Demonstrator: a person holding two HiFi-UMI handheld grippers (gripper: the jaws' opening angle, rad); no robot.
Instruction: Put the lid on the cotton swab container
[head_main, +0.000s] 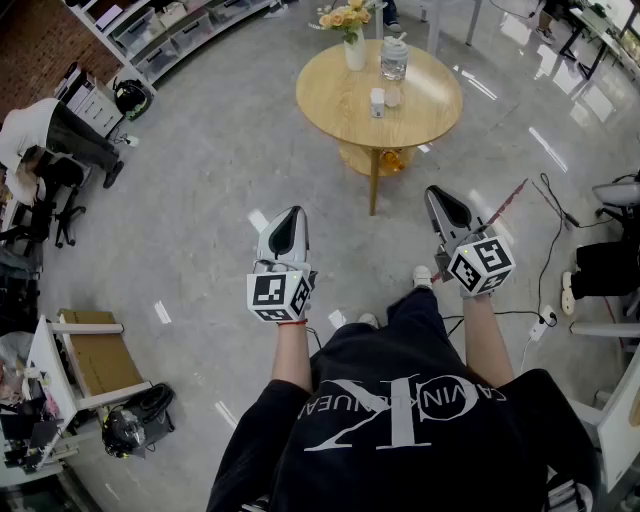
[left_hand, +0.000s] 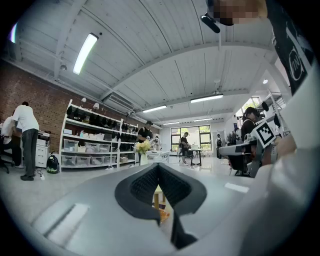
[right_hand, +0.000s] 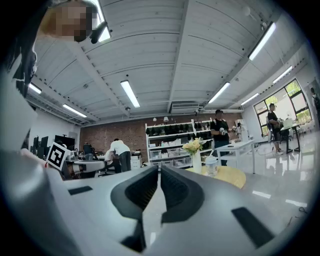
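Both arms reach forward from a black shirt (head_main: 400, 430). At left, the left gripper (head_main: 291, 218) points level, its jaws pressed together on nothing; the right gripper (head_main: 441, 198) is the same, jaws closed and empty. Well ahead, a round wooden counter (head_main: 325, 95) carries a flower vase (head_main: 354, 52), the small cotton swab container (head_main: 377, 102), what looks like its lid (head_main: 393, 96) just beside it, and a clear jar (head_main: 394, 60) behind.

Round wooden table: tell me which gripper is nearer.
Right. The right gripper is short of the table near its right edge; the left gripper is farther back, off to its left.
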